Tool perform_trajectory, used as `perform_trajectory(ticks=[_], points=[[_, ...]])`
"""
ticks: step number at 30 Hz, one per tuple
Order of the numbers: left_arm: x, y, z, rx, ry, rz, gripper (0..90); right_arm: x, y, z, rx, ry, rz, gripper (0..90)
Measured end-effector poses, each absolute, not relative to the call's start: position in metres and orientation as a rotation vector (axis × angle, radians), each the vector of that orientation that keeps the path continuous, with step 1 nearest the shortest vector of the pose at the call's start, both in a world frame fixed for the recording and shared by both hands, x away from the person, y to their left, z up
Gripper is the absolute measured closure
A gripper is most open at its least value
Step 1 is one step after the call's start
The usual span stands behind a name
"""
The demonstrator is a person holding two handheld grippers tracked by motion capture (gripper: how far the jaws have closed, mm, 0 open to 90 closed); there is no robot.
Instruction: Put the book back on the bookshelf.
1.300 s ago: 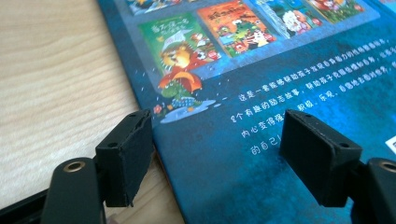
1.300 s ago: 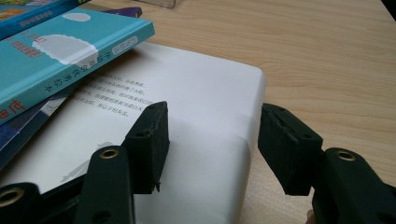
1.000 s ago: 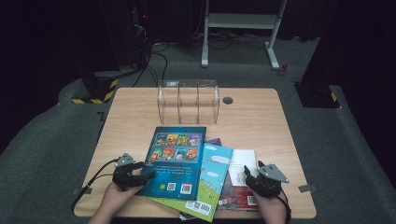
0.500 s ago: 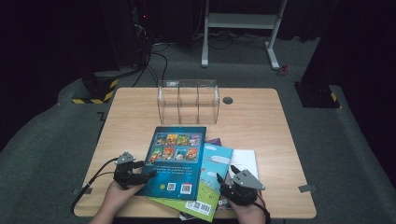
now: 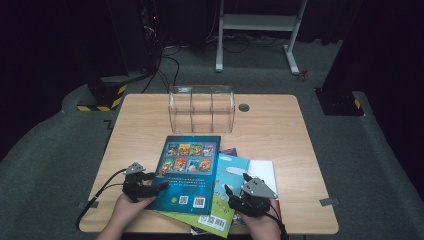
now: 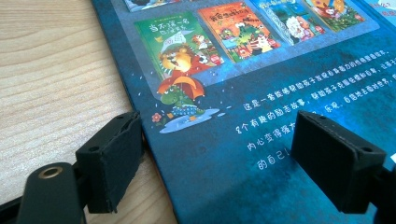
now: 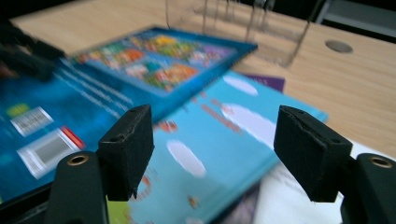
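A dark blue picture book (image 5: pixel 189 167) lies on top of a fanned pile, over a light blue book (image 5: pixel 234 172) and a green one (image 5: pixel 215 216). My left gripper (image 5: pixel 159 182) sits at the dark blue book's left edge. Its jaws have just been opening and stand open (image 6: pixel 219 158); one is on the table beside the edge, the other over the dark blue cover (image 6: pixel 261 93). My right gripper (image 5: pixel 231 195) hovers at the pile's near right. Its jaws have also just been opening and stand wide (image 7: pixel 215 149) above the light blue book (image 7: pixel 224 135), gripping nothing.
A clear plastic divider rack (image 5: pixel 201 107) stands at the back of the wooden table (image 5: pixel 280 130), with a round grommet (image 5: pixel 243 107) beside it. A white book (image 5: pixel 263 172) and a purple corner (image 5: pixel 229 151) stick out of the pile. Cables trail off the near edge.
My right gripper has moved left from the pile's right side to over the light blue book, and its jaws stand wider. The left hand has stayed put.
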State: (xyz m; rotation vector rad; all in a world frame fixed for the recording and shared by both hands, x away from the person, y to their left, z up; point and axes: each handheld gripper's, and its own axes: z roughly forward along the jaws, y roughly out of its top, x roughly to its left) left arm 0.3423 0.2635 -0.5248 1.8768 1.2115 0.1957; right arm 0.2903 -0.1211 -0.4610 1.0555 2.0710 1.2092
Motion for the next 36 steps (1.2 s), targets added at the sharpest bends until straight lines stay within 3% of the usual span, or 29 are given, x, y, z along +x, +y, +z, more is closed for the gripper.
perform_trajectory(ticks=[7,20,36], points=[[0.341,0.263,-0.525,1.876,1.211,0.199,17.4,0.288,-0.098,-0.464,1.002,2.145,1.323,29.5],[0.331,0.245,-0.521,1.913,1.111,0.182,21.0,0.291,-0.094,-0.477,1.041,2.197,1.244,31.6],[0.323,0.231,-0.512,1.977,1.056,0.292,24.2,0.287,-0.102,-0.478,1.121,2.224,1.180,32.7]])
